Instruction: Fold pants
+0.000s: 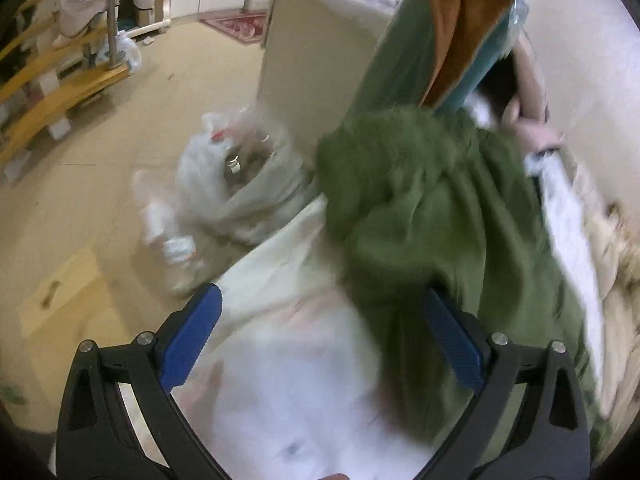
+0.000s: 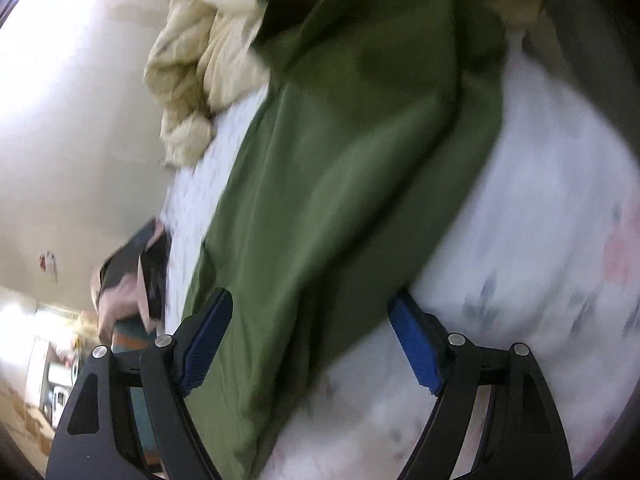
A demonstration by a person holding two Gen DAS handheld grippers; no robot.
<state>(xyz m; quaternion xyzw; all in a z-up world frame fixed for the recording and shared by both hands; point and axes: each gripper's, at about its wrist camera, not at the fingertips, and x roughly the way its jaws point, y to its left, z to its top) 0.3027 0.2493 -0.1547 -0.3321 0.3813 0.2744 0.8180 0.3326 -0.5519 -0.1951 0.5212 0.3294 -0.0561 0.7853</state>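
Green pants [image 2: 344,184] lie rumpled along the white floral bedsheet [image 2: 540,220]; left gripper [image 1: 320,340] and right gripper [image 2: 312,344] hover above them, jaws wide, empty. Bunched cloth could fold crooked.

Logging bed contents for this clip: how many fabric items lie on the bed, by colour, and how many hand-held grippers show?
Green pants: 1
Cream crumpled blanket: 1
White printed bedsheet: 1
Hand-held grippers, both open: 2, the left hand-held gripper and the right hand-held gripper
Total: 5
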